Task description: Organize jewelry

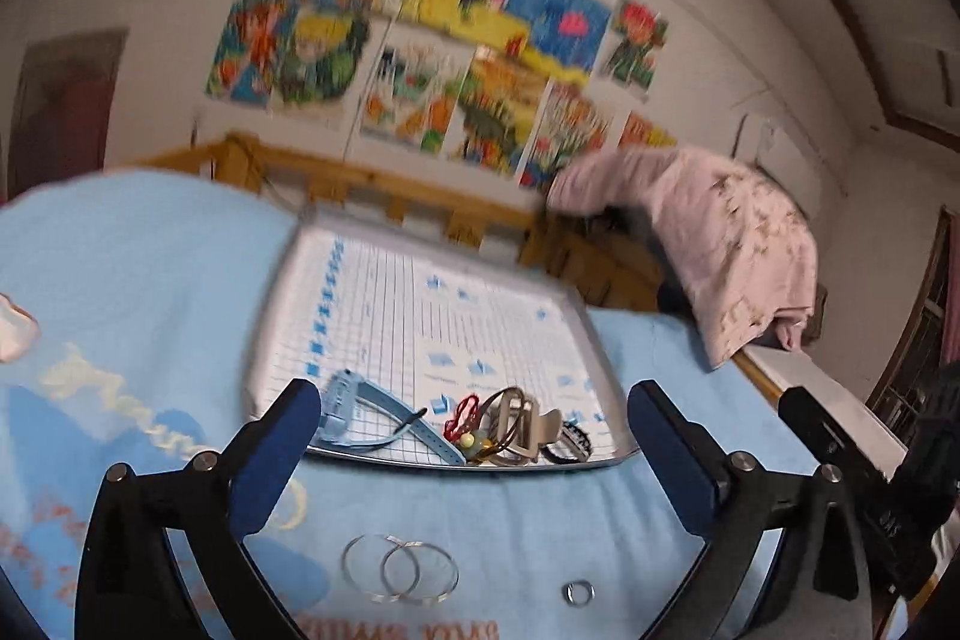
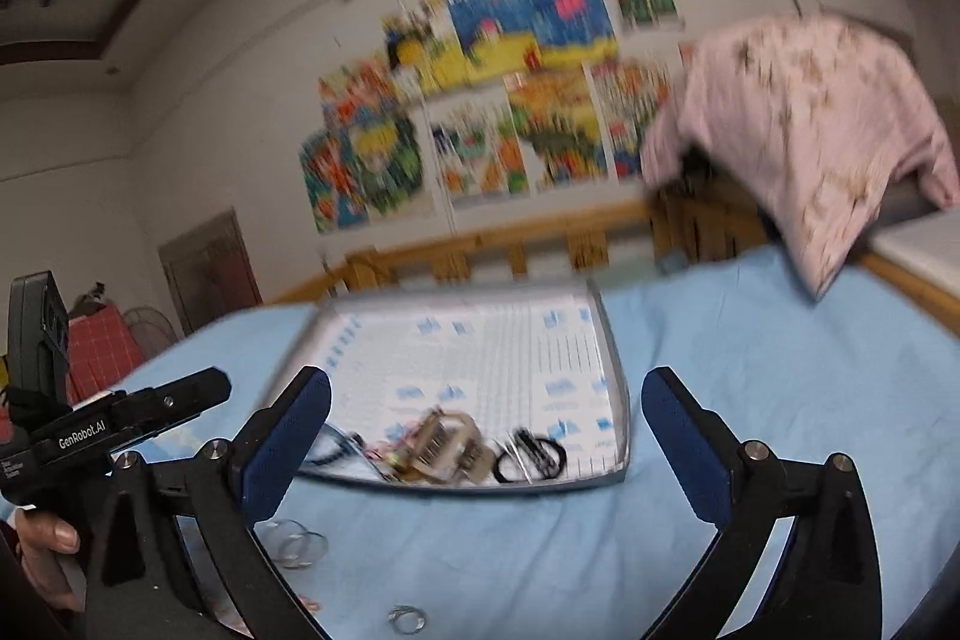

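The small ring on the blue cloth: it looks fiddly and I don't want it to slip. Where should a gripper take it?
The small ring lies flat on the blue cloth, apart from the two big hoops. Probably best to come straight down from above and pinch across its outer rim, since lying flat it offers no edge from the side. Both the left gripper and the right gripper are open and empty.
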`<state>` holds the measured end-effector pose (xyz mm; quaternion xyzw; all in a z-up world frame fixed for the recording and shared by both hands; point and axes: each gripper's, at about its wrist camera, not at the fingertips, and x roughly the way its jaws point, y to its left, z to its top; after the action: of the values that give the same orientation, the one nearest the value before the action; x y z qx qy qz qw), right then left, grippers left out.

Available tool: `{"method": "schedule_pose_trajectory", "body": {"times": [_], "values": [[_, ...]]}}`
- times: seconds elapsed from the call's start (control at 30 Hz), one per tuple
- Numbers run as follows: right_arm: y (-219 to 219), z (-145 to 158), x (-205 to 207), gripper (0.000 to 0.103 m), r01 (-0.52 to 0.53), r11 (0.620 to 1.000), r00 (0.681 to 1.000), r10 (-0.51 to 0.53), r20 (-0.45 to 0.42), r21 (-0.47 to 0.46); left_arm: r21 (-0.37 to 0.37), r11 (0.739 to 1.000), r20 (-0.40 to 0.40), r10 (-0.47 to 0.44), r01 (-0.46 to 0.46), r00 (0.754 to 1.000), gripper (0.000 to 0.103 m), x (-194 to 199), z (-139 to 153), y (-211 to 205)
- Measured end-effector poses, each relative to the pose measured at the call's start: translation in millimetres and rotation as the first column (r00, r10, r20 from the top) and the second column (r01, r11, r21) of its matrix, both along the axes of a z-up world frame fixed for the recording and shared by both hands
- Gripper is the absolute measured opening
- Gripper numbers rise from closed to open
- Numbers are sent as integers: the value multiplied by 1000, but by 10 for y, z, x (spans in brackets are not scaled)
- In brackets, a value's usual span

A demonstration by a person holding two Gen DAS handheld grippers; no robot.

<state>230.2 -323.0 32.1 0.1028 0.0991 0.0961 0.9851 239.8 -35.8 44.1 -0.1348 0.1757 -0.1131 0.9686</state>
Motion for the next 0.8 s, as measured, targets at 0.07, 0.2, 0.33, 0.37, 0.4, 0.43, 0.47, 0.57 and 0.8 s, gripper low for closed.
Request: {"method": "schedule_pose_trajectory", "body": {"times": [0.07, 0.2, 0.33, 0.37, 0.4, 0.43, 0.47, 0.57, 0.8], "values": [[23, 75, -229, 102, 3, 1000, 1000, -3, 29, -14, 21, 1000, 33, 9, -9, 999, 103, -183, 53, 35], [64, 142, -695, 102, 20, 1000, 996, -19, 85, -4, 71, 997, 83, 19, -25, 996, 103, -647, 107, 79], [111, 130, -1168, 102, 37, 999, 992, -35, 120, -8, 78, 996, 109, 29, -38, 994, 103, -1066, 86, 151], [128, 103, -1245, 102, 38, 999, 992, -37, 124, -10, 79, 996, 112, 33, -42, 993, 103, -1171, 68, 171], [145, 81, -1362, 102, 39, 999, 991, -37, 127, -15, 84, 995, 114, 35, -45, 993, 103, -1262, 52, 188], [168, 57, -1443, 102, 39, 999, 992, -36, 121, -21, 90, 995, 121, 34, -45, 992, 103, -1371, 41, 206], [189, 45, -1500, 102, 38, 999, 992, -35, 118, -24, 97, 994, 125, 31, -43, 992, 103, -1429, 35, 212], [195, -51, -1730, 102, 31, 999, 994, -29, 103, -14, 128, 990, 144, 31, -50, 989, 103, -1674, 5, 228], [248, -175, -2156, 102, 25, 999, 995, -23, 94, -22, 155, 987, 130, 30, -50, 991, 103, -2144, -173, 319]]}}
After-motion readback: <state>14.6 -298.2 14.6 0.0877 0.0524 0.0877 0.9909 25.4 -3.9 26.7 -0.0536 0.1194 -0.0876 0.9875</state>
